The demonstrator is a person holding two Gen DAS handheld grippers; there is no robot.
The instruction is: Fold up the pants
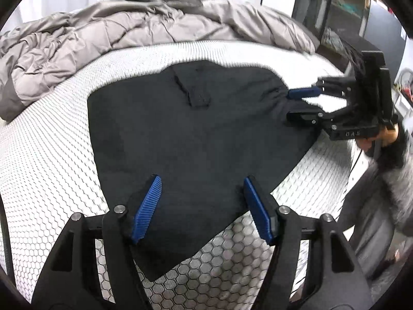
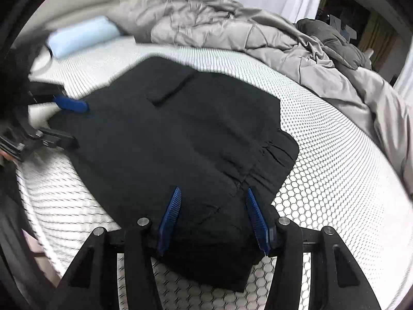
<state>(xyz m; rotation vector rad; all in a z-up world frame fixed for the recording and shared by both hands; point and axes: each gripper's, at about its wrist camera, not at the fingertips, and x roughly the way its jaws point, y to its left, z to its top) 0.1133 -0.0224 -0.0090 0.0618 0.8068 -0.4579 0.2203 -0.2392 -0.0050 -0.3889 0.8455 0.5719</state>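
Black pants [image 1: 196, 134] lie folded flat on a white honeycomb-patterned mattress [image 1: 51, 134]. A back pocket [image 1: 192, 89] faces up. My left gripper [image 1: 201, 180] is open, its blue pads over the near edge of the pants. My right gripper [image 1: 290, 104] shows at the pants' right edge, open, jaws around the cloth edge. In the right wrist view the pants [image 2: 180, 139] fill the middle, with the gathered waistband [image 2: 273, 155] at right. My right gripper [image 2: 213, 193] is open over the near edge. The left gripper [image 2: 77, 121] is open at the pants' left edge.
A crumpled grey duvet [image 1: 103, 33] is heaped along the far side of the mattress, and also shows in the right wrist view [image 2: 258, 33]. A light blue pillow [image 2: 80, 36] lies at far left. Dark furniture [image 1: 361, 25] stands beyond the bed's right edge.
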